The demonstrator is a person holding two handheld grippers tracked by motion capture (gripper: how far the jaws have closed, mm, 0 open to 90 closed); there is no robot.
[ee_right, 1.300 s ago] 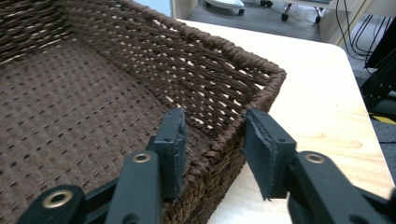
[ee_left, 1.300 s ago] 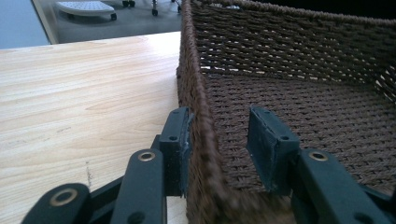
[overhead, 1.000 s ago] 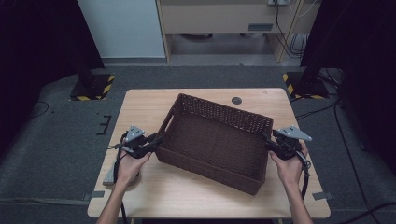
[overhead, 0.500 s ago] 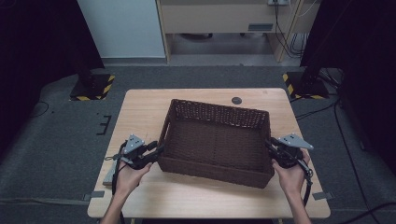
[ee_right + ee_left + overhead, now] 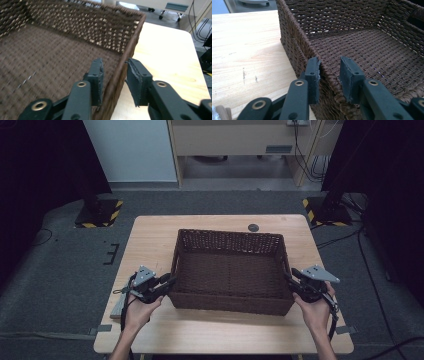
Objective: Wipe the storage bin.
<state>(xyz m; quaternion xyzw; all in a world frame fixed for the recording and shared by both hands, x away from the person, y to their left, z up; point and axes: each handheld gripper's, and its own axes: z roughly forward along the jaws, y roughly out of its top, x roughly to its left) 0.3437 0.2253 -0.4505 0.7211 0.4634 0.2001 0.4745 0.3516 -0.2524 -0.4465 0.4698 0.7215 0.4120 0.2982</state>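
L gripper (image 5: pixel 165 282) at basket's (image 5: pixel 227 270) 9 o'clock wall: jaws straddle the rim, narrow gap, one pad touching the weave, not clamped as far as we can tell. Basket sits mid-table (image 5: pixel 150 240), squared to the edges, empty inside. R gripper (image 5: pixel 295 279) at 3 o'clock wall, same straddle, pads just off the rim. We judge: positioning looks done; left: backing both grippers off.

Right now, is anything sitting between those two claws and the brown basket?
No. The left gripper straddles the basket wall, one jaw inside and one outside; the right gripper does the same on the opposite wall. Nothing visible lies between.
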